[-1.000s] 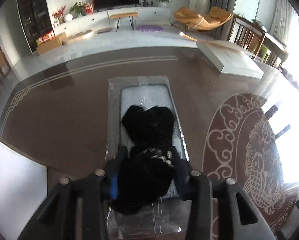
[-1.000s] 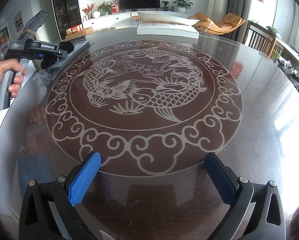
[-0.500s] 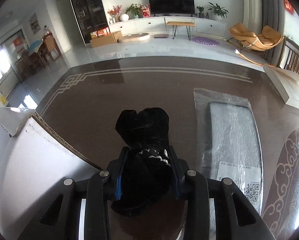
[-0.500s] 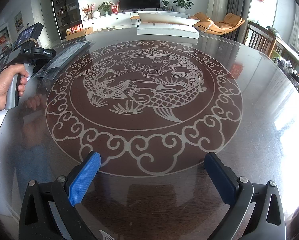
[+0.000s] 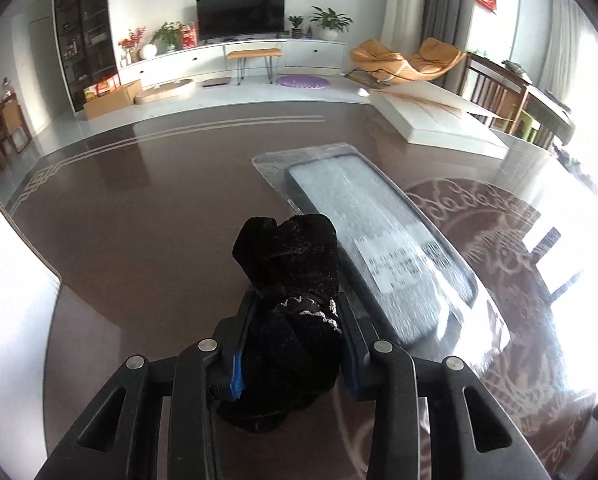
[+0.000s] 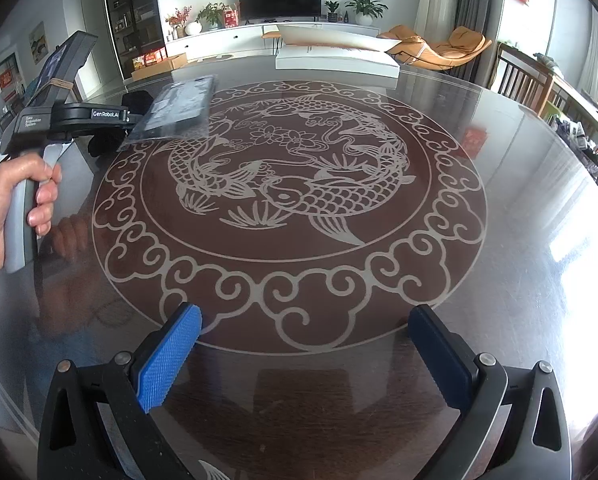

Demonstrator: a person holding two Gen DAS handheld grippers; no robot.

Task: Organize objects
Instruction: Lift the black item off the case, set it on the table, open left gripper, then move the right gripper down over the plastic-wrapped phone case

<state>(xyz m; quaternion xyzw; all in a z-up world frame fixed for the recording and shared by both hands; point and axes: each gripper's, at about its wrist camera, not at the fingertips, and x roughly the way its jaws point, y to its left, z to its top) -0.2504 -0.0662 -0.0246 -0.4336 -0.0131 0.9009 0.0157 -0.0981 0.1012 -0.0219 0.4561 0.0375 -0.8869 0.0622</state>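
Observation:
My left gripper (image 5: 295, 320) is shut on a black fuzzy cloth bundle (image 5: 291, 276) with a white lace trim, held above the glossy brown table. Just right of it lies a flat grey pad in a clear plastic bag (image 5: 379, 240) with a white label. In the right wrist view the left gripper (image 6: 135, 114) shows at the far left, held by a hand, with the bagged pad (image 6: 179, 108) beside it. My right gripper (image 6: 303, 356) is open and empty over the table's near edge.
The round table carries a carved fish medallion (image 6: 291, 184). A white flat box (image 5: 439, 120) lies at the table's far side. A white cardboard box wall (image 5: 7, 264) stands at the left. Living room furniture is beyond.
My left gripper, still holding the black cloth, swung left off the bagged pad and then back toward it; the pad now lies just right of it. The right gripper has not moved.

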